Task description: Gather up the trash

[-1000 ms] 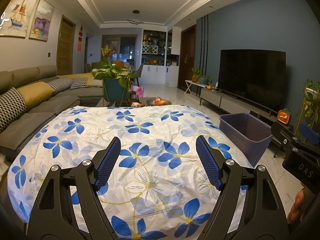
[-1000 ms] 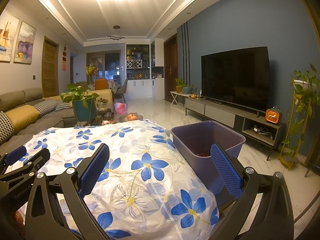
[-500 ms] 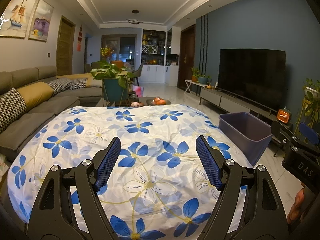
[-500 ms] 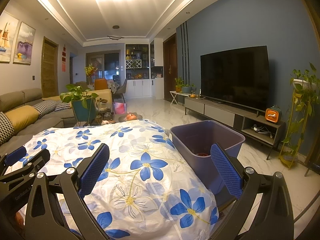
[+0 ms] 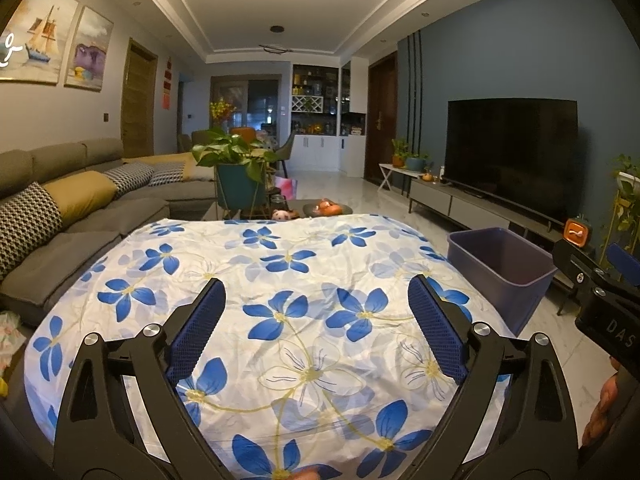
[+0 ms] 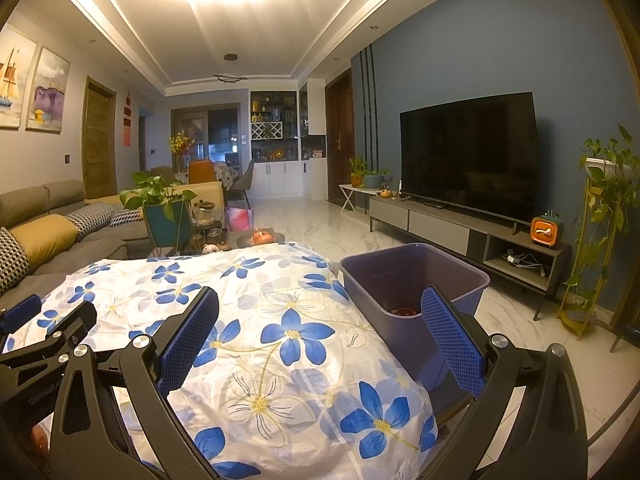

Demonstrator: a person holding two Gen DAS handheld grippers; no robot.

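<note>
Right wrist view shows both tools, left tool (image 5: 316, 300) and right tool (image 6: 320, 308), spread and empty above the bare floral desk (image 6: 256, 280), some reddish trash (image 6: 404, 311) already in the purple bin (image 6: 472, 280) at right, suggesting collection is nearly done.

So the table (image 5: 304, 320) sat right in the middle, with the cloth (image 6: 260, 320) draped over it. The bin (image 6: 412, 280) was on the floor just beside the table's right edge, with some bits of stuff (image 6: 404, 311) lying at the bottom. Sofa (image 5: 80, 216) ran along the left side, cushions (image 5: 76, 200) on it. Behind the table was a potted plant (image 5: 236, 168) and a low tray (image 5: 326, 209) next to it. Over on the right, the TV (image 6: 468, 156) stood on a long cabinet (image 6: 452, 226) against the wall, with a plant stand (image 6: 600, 232) further right of that.
</note>
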